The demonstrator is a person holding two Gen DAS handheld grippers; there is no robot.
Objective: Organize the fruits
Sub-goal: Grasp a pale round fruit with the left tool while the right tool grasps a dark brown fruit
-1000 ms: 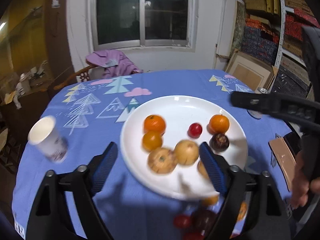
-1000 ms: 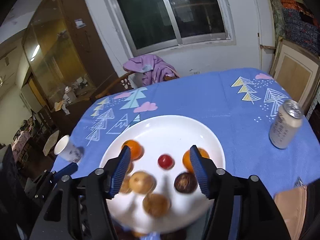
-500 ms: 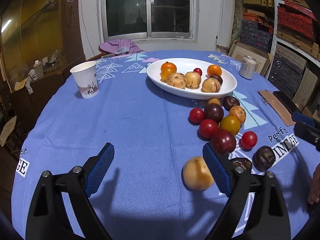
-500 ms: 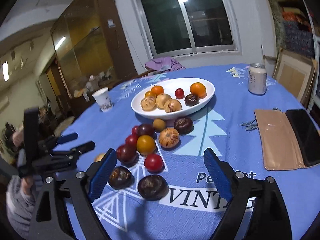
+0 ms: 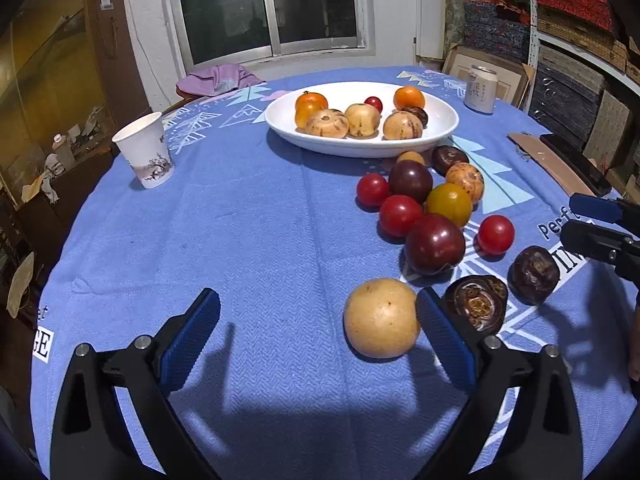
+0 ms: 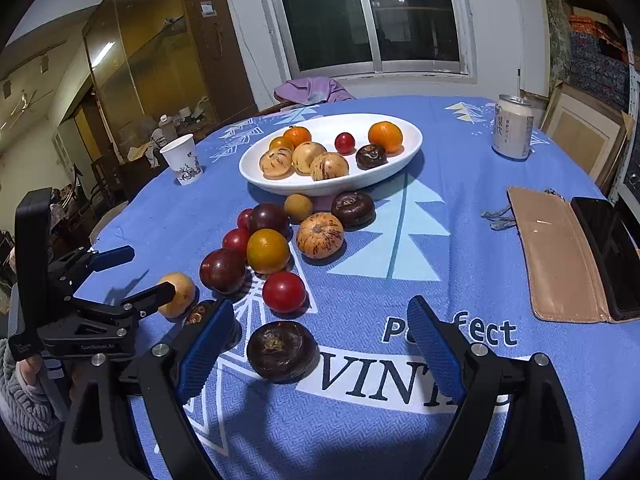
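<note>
On the far left of the blue tablecloth [image 5: 248, 240] we see a paper cup [image 5: 146, 152] standing upright, well apart from the fruit. Our left gripper [image 5: 318, 326] hangs low over the cloth with its blue-padded jaws spread wide and nothing between them; a pale yellow fruit [image 5: 381, 318] lies on the cloth just beside its right finger, though we cannot tell whether they touch. Further in, the white oval plate [image 6: 256, 170] holds oranges, striped pale fruits, one small red fruit and one dark one. In front of it a loose cluster [image 6: 272, 248] of red, dark purple, yellow and striped fruits lies on the cloth. Our right gripper [image 6: 320, 344] is likewise wide open and empty, and a dark brown fruit [image 6: 282, 350] sits on the cloth between its fingers, nearer the left one. To the right stand a drink can [image 6: 513, 127], upright, then a tan wallet [image 6: 560, 256] with a black phone [image 6: 610, 252] lying along its edge.
</note>
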